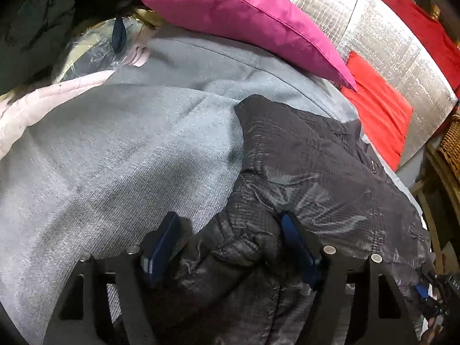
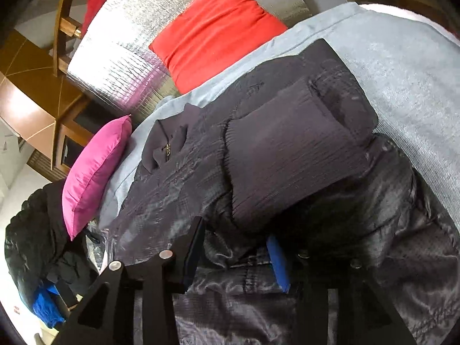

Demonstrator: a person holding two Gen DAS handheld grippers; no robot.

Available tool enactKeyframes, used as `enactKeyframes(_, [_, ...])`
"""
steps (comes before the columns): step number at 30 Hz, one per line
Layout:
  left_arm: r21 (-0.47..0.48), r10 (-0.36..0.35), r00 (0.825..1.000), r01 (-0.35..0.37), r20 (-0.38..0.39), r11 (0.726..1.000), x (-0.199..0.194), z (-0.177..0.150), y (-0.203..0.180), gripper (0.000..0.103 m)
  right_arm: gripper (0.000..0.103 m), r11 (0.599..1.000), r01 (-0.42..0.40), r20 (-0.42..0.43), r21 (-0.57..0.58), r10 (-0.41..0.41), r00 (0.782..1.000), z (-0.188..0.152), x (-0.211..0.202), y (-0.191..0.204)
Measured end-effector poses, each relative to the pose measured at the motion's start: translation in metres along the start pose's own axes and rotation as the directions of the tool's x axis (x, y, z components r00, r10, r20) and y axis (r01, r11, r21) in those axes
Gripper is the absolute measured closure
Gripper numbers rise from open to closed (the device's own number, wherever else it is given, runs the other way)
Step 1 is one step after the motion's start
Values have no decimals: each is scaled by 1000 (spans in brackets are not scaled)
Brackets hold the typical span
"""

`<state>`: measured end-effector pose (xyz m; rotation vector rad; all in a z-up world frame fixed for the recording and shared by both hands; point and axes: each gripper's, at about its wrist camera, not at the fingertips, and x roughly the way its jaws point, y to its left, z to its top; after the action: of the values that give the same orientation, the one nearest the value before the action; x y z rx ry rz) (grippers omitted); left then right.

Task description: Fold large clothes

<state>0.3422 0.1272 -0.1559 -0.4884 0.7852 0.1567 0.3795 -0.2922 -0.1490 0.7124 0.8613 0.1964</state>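
Grey bedspread (image 1: pixel 115 149), dark jacket (image 2: pixel 258 149) lying part-folded on it: my left claw (image 1: pixel 230 230) gapes around a bunch, right claw (image 2: pixel 238 241) half-open straddling slick fabric, which may slide and unfold.

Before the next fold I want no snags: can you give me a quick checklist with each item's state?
1. Dark jacket lies on the grey blanket: ok.
2. Left gripper straddles a jacket fold, pads apart: ok.
3. Right gripper has jacket fabric between its fingers; clamped or not: cannot tell.
4. Pink cushion clear of the jacket: ok.
5. Zipper closed: cannot tell.
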Motion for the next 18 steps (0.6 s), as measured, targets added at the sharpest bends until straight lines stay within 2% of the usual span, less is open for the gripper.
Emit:
enactKeyframes(5, [9,-20,1000,20,-7,1000,3,-3,-5,19,43,1000,4,-28,18,-4,1000,-2,-22,-3])
enactKeyframes(7, [10,-24,1000,24,-8,1000,4,-2,-6,18,34,999,-9,-23,38,10,1000,2,-33,-3])
enactKeyframes(10, [5,-33,999,33,-8,999,4,-2,-5,17,33,997,-17,-10,71,18,1000,10,-34,-4])
enactKeyframes(14, [5,-37,999,37,-8,999,4,-2,-5,17,32,985,-35,-42,168,43,998,14,-17,-15])
enactKeyframes(15, [4,-39,999,39,-8,999,4,-2,-5,17,36,981,-45,-34,190,52,998,14,-14,-18])
enactKeyframes(16, [4,-40,999,40,-8,999,4,-2,-4,17,73,983,-37,-29,178,42,999,15,-14,-16])
enactKeyframes(17, [4,-41,999,41,-9,999,5,-1,-4,16,86,989,-6,-31,147,11,999,15,-14,-12])
enactKeyframes(18, [5,-40,999,40,-9,999,5,-1,-4,16,85,995,32,-30,98,-29,999,15,-16,-5])
